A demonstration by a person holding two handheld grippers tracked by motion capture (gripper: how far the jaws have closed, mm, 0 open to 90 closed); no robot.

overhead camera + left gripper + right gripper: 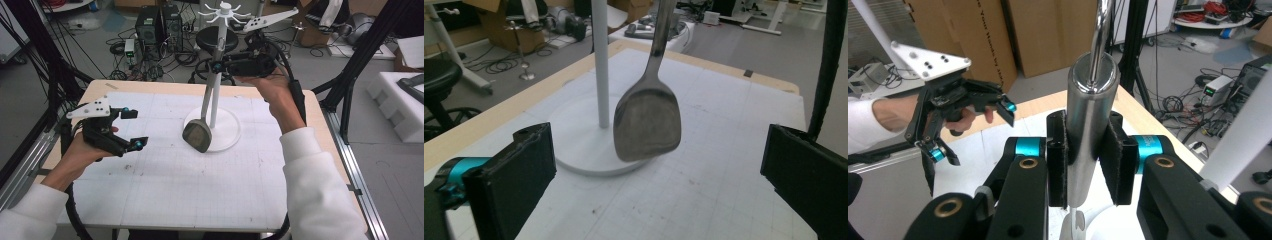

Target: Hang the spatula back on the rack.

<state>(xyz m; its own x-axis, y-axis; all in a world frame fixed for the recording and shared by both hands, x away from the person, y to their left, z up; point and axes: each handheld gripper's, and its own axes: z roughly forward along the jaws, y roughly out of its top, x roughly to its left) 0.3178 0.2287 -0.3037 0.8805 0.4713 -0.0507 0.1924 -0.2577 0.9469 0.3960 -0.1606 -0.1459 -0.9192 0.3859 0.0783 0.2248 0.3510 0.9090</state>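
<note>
Above the table's far middle, your right gripper (218,65) clamps the steel spatula's handle (1089,130), blade (196,135) over the white stand's round base (227,131). Hanging remains. Left gripper (134,129) released, empty, near the left edge.

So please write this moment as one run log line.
right gripper: shut on spatula handle | left gripper: open, holding nothing | spatula head beside stand
</note>
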